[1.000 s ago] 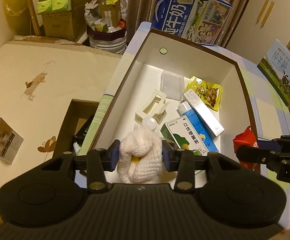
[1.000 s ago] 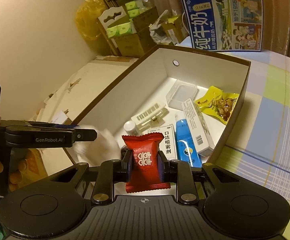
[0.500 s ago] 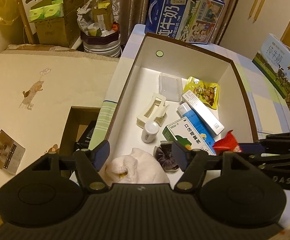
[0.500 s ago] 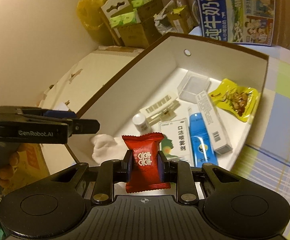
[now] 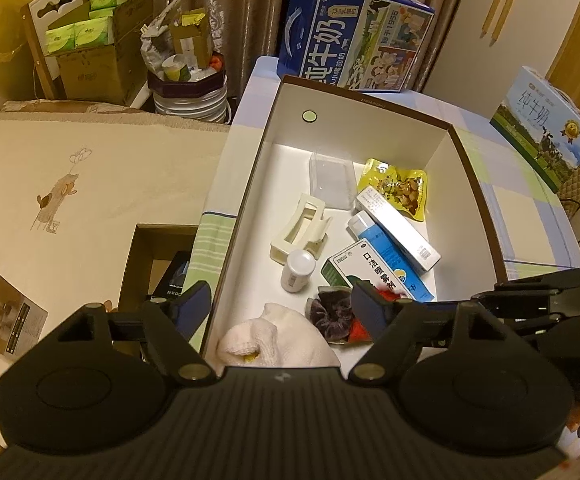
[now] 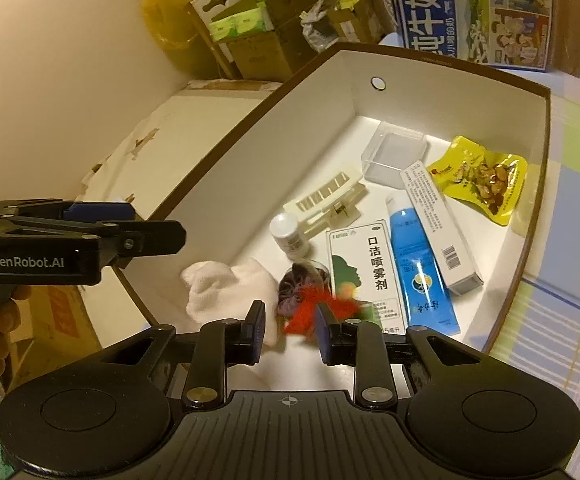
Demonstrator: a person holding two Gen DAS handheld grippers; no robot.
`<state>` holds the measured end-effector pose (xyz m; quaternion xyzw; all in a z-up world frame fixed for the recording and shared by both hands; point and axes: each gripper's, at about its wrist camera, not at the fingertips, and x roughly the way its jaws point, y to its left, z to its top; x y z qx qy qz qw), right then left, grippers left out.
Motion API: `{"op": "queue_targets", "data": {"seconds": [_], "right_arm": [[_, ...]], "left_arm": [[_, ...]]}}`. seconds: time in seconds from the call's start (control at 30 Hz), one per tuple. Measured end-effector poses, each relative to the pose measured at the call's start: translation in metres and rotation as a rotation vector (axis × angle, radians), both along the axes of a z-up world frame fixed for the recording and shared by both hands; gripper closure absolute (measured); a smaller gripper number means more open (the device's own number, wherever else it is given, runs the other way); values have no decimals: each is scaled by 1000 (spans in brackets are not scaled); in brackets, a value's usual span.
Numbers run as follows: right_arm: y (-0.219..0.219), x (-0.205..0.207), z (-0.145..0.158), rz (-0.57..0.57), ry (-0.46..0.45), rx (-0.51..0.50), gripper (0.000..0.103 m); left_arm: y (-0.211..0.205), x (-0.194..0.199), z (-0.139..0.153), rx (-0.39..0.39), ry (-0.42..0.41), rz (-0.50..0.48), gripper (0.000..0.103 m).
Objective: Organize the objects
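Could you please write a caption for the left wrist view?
Left gripper, jaws just opened and empty, above the white cloth lying in the brown-rimmed box beside a dark scrunchie.

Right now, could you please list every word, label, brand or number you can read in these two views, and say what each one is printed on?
"GenRobot.AI": side of the left hand-held gripper.
"口洁喷雾剂": green and white spray box in the storage box.
"纯牛奶" and "1956": big blue milk carton.
"纯牛奶": smaller milk carton at the right of the left wrist view.
Small print and barcode on the long white box: too small to read.
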<state>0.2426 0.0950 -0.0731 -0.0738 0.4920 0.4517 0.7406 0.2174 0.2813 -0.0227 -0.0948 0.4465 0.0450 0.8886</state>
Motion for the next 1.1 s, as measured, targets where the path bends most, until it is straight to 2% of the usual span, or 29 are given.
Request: {"op": "queue_targets", "data": {"seconds": [0.27, 0.57, 0.67, 0.83, 1.1], "right_arm": [[-9, -6, 8, -36, -9, -28, 77], [-34, -14, 23, -75, -31, -14, 69], [-45, -19, 29, -79, -42, 0, 65], [-65, -30, 39, -80, -65, 22, 45], [-115, -45, 54, -106, -76, 57, 37]], "left_arm": [[0, -6, 5, -2, -14, -10, 25], [-18, -14, 12, 7, -22, -40, 18], [-29, -18, 15, 11, -25, -50, 18], [-45, -27, 20, 24, -41, -46, 8], [-78, -47, 26, 38, -58, -26, 4]]}}
